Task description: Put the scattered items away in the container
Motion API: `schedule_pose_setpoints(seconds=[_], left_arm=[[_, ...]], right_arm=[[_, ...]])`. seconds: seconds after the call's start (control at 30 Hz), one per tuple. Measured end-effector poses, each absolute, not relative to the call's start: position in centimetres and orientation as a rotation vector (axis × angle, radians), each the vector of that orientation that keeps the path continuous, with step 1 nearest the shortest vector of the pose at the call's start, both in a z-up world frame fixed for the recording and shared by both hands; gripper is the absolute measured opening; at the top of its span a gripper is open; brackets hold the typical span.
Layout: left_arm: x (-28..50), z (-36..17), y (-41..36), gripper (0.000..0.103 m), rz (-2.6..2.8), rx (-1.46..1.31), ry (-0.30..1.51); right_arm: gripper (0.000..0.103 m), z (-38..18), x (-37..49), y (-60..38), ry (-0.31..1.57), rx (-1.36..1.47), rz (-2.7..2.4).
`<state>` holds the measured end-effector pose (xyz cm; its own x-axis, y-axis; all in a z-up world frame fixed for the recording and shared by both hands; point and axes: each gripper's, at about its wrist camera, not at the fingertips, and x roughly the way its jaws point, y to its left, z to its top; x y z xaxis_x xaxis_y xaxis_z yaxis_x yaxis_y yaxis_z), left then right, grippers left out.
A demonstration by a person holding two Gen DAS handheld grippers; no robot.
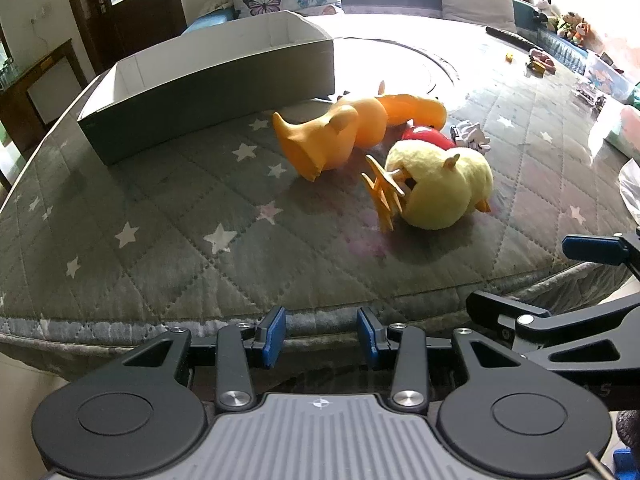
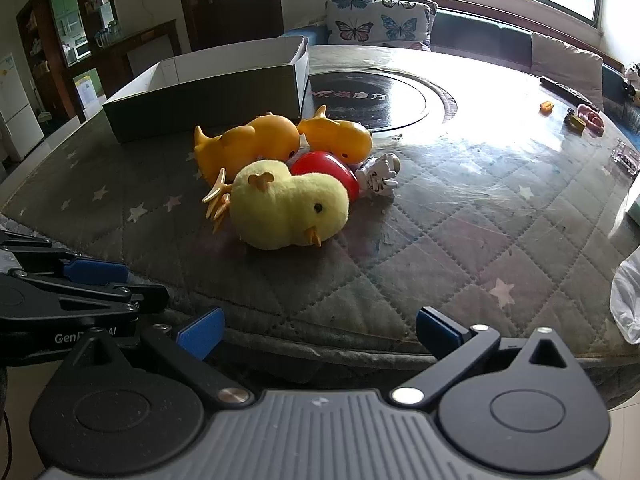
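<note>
A: What colours sit beside the box [image 2: 208, 92]?

B: The box itself is grey-green outside, white inside. Just in front of it lie two glossy orange ducks [image 2: 248, 144] [image 2: 340, 136]. Nearer than those, a pale yellow fuzzy chick [image 2: 288, 210] with orange feet, an orange beak and a black eye.

A: And the red thing?

B: A shiny red toy [image 2: 328, 170] between the chick and the ducks, with a white, dark-marked toy [image 2: 380, 176] to its right.

A: The cloth under the box?

B: A grey quilted cover [image 1: 160, 240] with white stars and a few pink ones. Behind the box, a white cushion [image 2: 376, 22] with pink and blue butterflies.
</note>
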<state>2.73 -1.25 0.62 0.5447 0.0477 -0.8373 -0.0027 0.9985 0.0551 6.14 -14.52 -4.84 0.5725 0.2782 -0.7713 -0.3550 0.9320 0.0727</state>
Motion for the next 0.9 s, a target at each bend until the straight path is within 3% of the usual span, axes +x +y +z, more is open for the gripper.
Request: schedule_pose_setpoints(seconds=[0.9], left_arm=[[4.4,1.5,-0.1,0.042,-0.025,-0.021,0.974]], right_arm=[[0.099,-4.7,7.6,-14.6,0.852,-0.056,0.427]])
